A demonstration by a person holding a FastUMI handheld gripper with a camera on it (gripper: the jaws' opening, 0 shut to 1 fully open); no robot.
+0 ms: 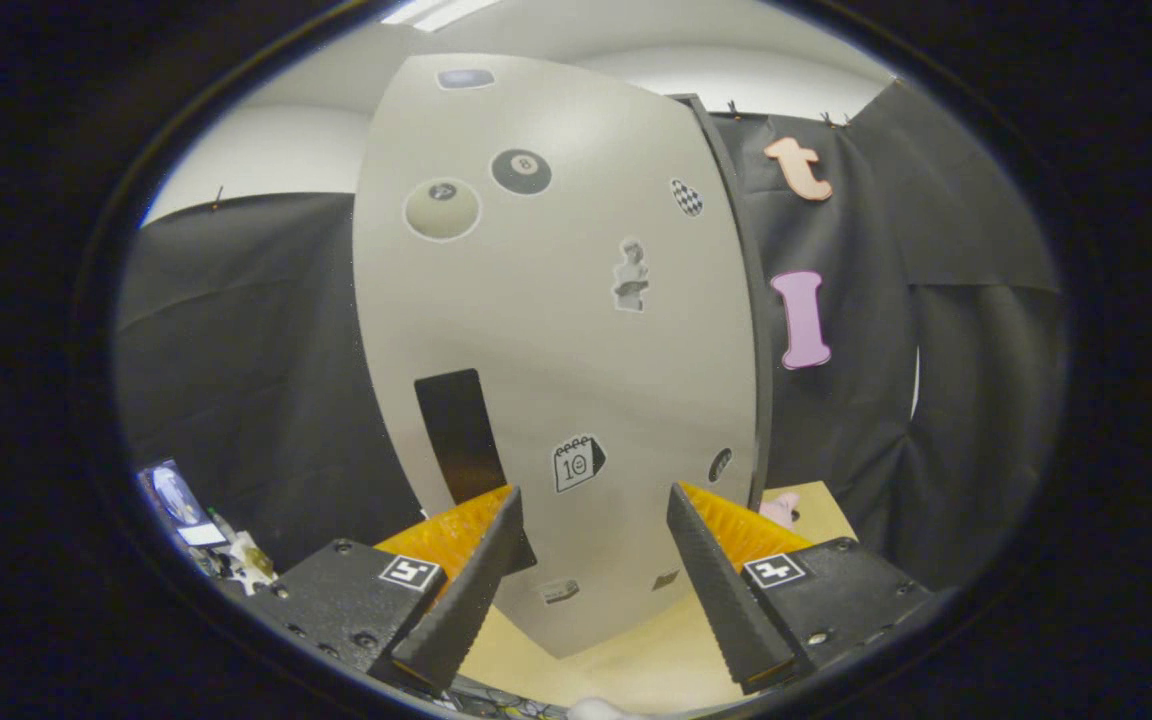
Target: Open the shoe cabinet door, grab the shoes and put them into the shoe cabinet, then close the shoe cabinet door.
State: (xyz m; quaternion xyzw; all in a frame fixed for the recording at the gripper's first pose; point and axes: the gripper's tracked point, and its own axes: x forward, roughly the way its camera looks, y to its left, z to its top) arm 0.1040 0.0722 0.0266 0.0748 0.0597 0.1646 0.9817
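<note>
Directly ahead of the gripper, the shoe cabinet door is standing as a tall, smooth, pale grey panel with a matte finish, its outline bowing outward under the lens. Its face is carrying several flat stickers: a dark eight-ball sticker and a pale billiard-ball sticker near the top, a small checkered sticker toward the right edge, a bust-shaped sticker near the middle, and a calendar-shaped sticker lower down. A dark rectangular handle recess is sitting on the lower left part of the panel, just above the left finger. A dark narrow cabinet edge is running along the door's right side; whether the door is fully closed against it cannot be told. The gripper's two fingers are standing wide apart with ribbed, textured inner faces, gripping nothing, and the door's lower portion is showing between them. The right finger is rising from a dark block bearing a square marker. Beneath the fingers a light wooden floor is showing, smooth and pale. A small pink object is lying on the floor just beyond the right finger, beside the cabinet; what it is cannot be told.
</note>
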